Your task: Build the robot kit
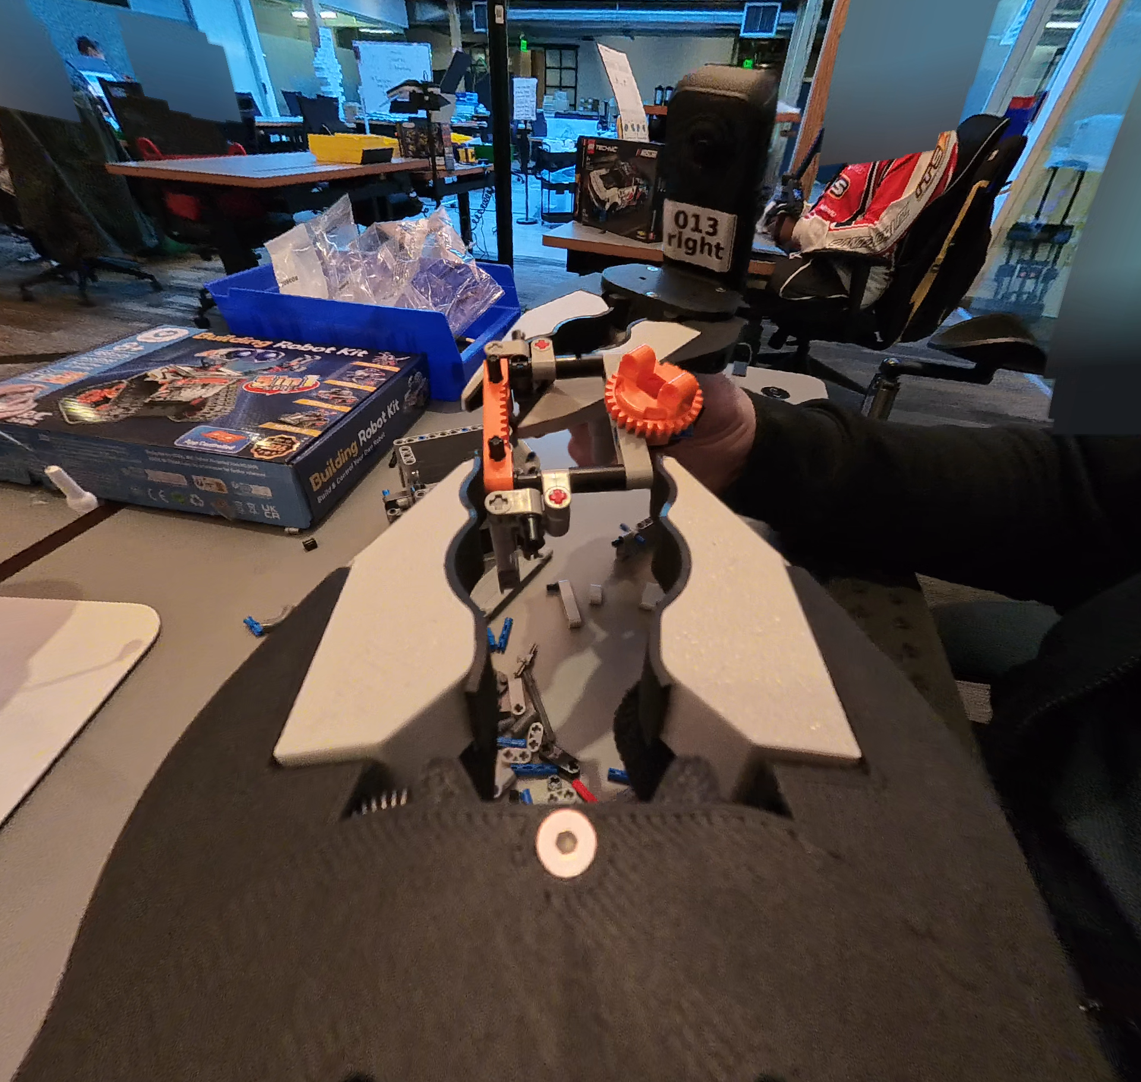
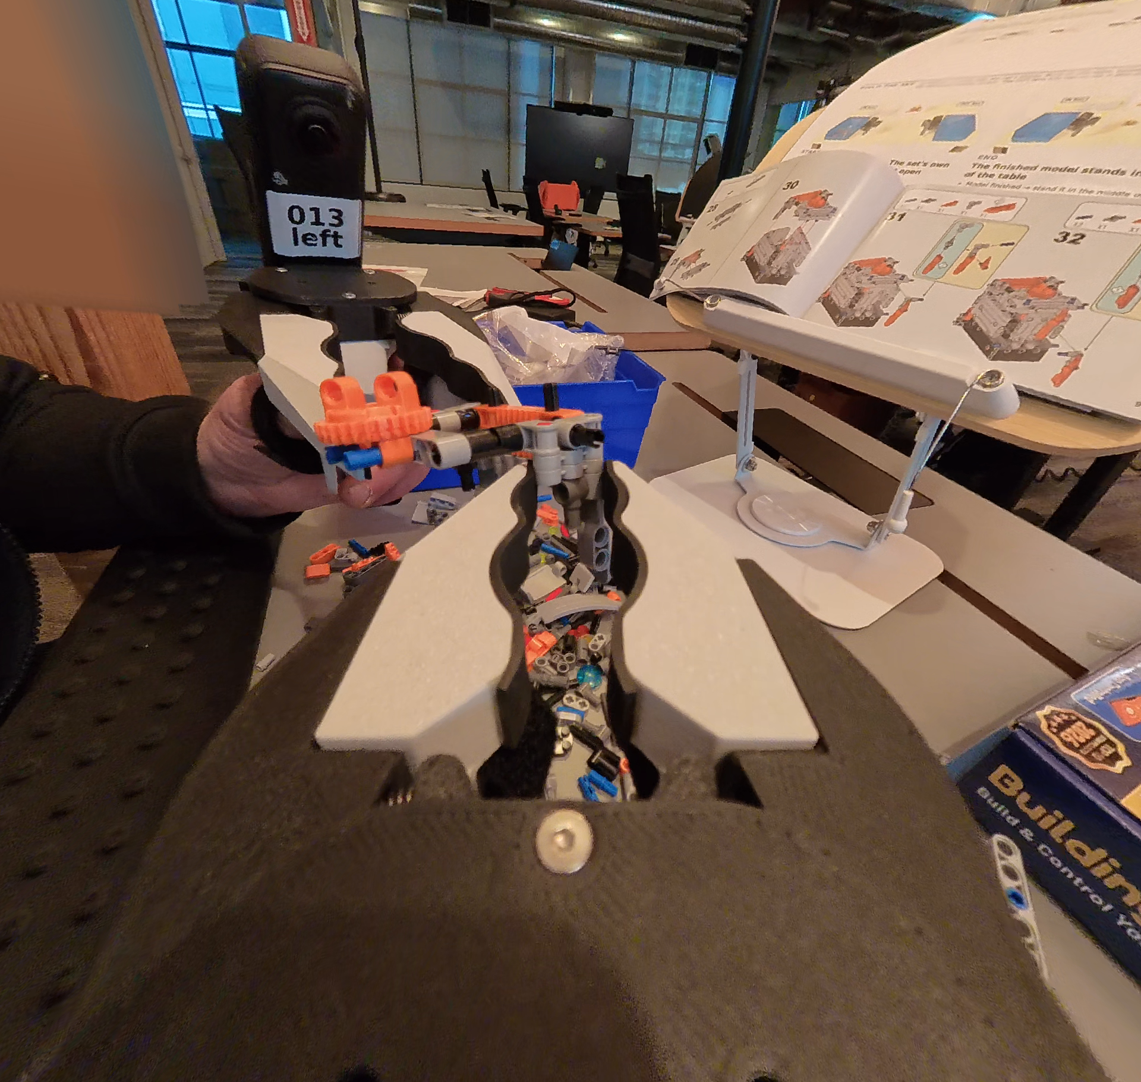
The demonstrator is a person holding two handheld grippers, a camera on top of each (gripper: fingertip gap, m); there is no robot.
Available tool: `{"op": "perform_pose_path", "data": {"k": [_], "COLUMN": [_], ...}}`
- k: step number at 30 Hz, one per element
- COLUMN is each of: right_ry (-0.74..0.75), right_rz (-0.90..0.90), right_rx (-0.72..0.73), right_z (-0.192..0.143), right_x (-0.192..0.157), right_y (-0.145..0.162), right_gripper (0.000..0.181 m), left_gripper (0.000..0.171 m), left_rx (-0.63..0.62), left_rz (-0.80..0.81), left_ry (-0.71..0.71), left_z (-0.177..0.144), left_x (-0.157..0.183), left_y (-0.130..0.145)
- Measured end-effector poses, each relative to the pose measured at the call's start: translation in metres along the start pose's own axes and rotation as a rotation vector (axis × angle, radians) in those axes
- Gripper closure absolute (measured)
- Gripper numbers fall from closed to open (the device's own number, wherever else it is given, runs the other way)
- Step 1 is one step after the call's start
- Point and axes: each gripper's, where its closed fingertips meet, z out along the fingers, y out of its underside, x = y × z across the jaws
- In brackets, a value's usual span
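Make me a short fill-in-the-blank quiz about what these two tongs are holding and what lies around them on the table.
1. Both tongs, left and right, grip one small grey and ____ brick assembly.
2. The toothed round part at one end of it is an orange ____.
3. The clear plastic bags sit in a ____ bin.
4. The open instruction booklet rests on a white ____.

Missing words: orange; gear; blue; stand
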Motion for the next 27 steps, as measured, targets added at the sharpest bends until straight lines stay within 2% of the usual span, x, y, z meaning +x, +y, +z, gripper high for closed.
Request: {"op": "perform_pose_path", "data": {"k": [3,9,18,27], "right_ry": [-0.022,-0.031,-0.030,-0.007], "right_rz": [0.044,0.060,0.083,0.108], "right_rx": [0.009,0.001,-0.025,-0.028], "right_z": [-0.002,-0.005,-0.005,-0.008], "right_x": [0.001,0.002,0.005,0.013], "right_y": [0.000,0.001,0.008,0.011], "right_gripper": [0.160,0.162,0.155,0.153], "left_gripper": [0.121,0.121,0.121,0.121], "left_rx": [-0.006,0.005,0.041,0.052], "left_rz": [0.064,0.012,-0.065,-0.013], "left_ry": [-0.035,-0.014,0.004,-0.083], "left_z": [-0.001,-0.001,-0.004,-0.009], "left_x": [-0.003,-0.004,-0.012,-0.024], "left_y": [0.001,0.002,0.002,0.001]}}
